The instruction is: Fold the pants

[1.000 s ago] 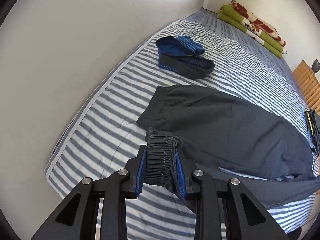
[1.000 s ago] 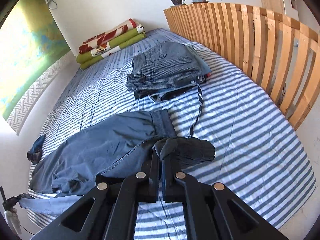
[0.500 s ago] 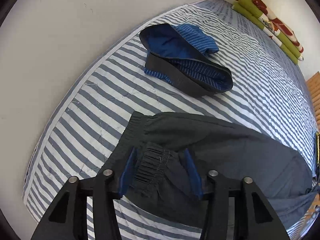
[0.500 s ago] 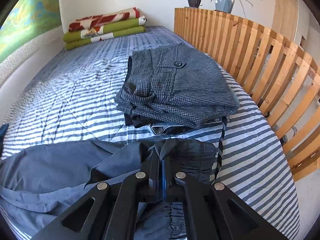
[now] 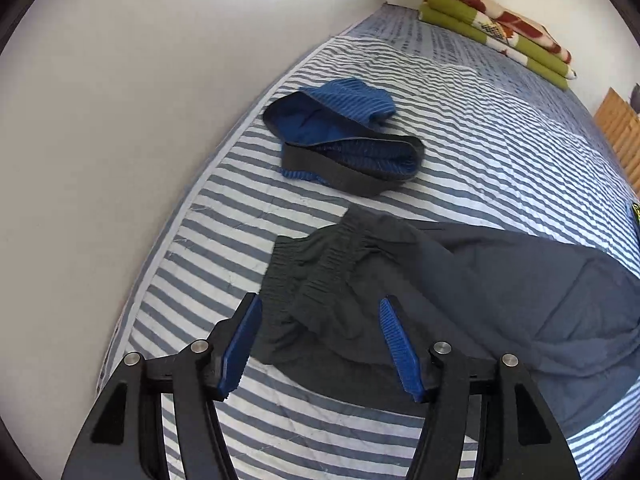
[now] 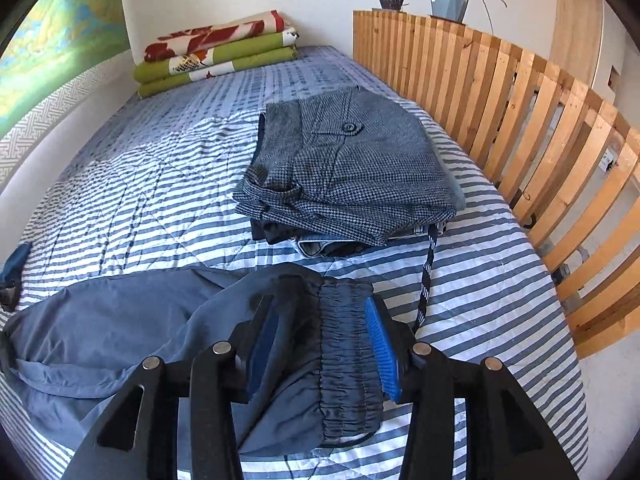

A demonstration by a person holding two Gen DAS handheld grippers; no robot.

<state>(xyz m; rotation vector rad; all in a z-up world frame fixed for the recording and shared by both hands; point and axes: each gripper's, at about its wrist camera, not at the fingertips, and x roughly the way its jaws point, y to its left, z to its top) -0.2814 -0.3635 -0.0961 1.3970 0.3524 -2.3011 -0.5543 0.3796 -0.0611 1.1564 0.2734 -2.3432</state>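
Dark grey-blue pants lie flat on the striped bed, one half folded over the other. In the left wrist view their two elastic cuffs rest stacked just ahead of my left gripper, which is open and holds nothing. In the right wrist view the gathered waistband lies loose between the spread fingers of my right gripper, also open. The rest of the pants spreads away to the left.
A blue striped garment lies beyond the cuffs near the white wall. A stack of folded trousers with a dangling cord sits ahead of the waistband. A wooden slatted rail borders the bed's right side. Folded blankets lie at the far end.
Both grippers carried their held ends forward over the lower half, then opened and let go. The cuff now lies on the other cuff, and the waistband rests on the bed.
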